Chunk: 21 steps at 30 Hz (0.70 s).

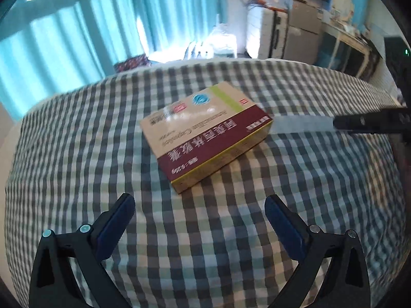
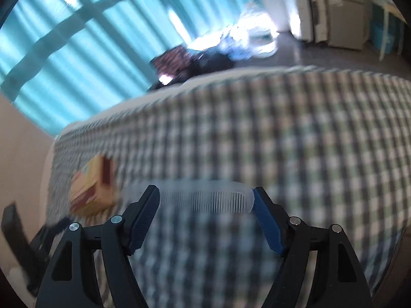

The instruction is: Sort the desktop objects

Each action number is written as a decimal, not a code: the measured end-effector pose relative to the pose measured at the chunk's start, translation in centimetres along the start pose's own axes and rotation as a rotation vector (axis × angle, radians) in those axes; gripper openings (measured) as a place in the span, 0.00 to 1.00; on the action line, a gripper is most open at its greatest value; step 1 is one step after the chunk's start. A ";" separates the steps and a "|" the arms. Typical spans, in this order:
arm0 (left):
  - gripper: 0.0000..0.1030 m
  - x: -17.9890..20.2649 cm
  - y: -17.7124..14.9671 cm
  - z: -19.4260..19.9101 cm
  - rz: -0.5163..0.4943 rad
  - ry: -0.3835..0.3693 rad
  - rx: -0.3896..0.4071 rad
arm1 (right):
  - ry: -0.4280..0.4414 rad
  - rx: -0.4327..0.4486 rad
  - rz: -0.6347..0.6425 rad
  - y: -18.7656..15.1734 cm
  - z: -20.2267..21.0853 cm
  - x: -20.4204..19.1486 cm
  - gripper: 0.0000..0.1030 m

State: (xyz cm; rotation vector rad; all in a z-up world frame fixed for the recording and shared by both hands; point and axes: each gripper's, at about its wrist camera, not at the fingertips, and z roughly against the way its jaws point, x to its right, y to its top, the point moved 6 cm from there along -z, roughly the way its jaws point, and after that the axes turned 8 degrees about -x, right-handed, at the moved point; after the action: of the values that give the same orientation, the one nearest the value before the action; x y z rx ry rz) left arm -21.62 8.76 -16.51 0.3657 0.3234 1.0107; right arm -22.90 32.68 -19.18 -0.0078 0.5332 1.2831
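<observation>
1. The left gripper (image 1: 199, 205) is wide open with nothing between its blue pads (image 1: 117, 227). It hangs above the checked cloth (image 1: 77, 154).
2. Just past its tips lies the medicine box (image 1: 205, 131), flat on the cloth, cream and dark red with a yellow edge.
3. The right gripper (image 2: 206, 199) has its jaws wide. A clear white comb (image 2: 205, 196) lies across between its tips. The picture is blurry, so I cannot tell if the pads press on it.
4. In the right wrist view the box sits off to the left.
5. Teal curtains (image 1: 64, 25) hang behind the table.
</observation>
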 end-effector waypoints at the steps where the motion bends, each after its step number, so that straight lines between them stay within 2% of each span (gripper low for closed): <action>1: 1.00 0.2 0.0 0.1 -0.042 0.011 0.011 | -0.003 -0.045 0.055 -0.8 -0.1 -1.1 0.73; 3: 1.00 0.6 0.1 -0.3 -0.113 0.042 0.003 | 0.024 -0.126 0.183 -2.7 -0.6 -3.3 0.73; 4: 1.00 0.4 -0.2 -0.6 -0.136 0.054 -0.005 | 0.009 -0.144 0.214 -3.1 -0.7 -3.7 0.72; 6: 1.00 -0.3 -0.4 -0.7 -0.164 0.054 -0.003 | -0.072 -0.118 0.247 -3.1 -0.3 -3.6 0.72; 10: 1.00 -2.0 -0.1 -0.6 -0.126 -0.014 0.001 | -0.129 -0.046 0.235 -1.3 0.6 -3.0 0.72; 12: 1.00 -2.8 0.5 -0.8 -0.117 -0.030 0.007 | -0.155 -0.021 0.271 -1.1 0.1 -3.1 0.71; 16: 1.00 -4.0 1.5 -0.6 -0.135 -0.092 0.045 | -0.159 -0.046 0.394 -1.4 -1.9 -4.6 0.69; 18: 1.00 -4.2 1.9 -0.7 -0.153 -0.103 0.055 | -0.188 -0.053 0.484 -2.1 -2.6 -5.8 0.69; 19: 1.00 -4.3 2.2 -0.7 -0.162 -0.113 0.060 | -0.203 -0.059 0.513 -2.5 -2.9 -6.1 0.67; 20: 1.00 -4.5 2.6 -0.9 -0.164 -0.120 0.065 | -0.217 -0.059 0.538 -2.7 -3.1 -6.4 0.57; 21: 1.00 -4.6 2.8 -1.1 -0.164 -0.119 0.064 | -0.240 -0.055 0.563 -3.0 -3.4 -6.5 0.52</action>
State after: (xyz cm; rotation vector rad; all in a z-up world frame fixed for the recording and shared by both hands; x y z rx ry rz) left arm -26.47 6.25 -15.85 0.4477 0.2741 0.8163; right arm -22.63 24.86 -20.50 0.2639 0.2982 1.8186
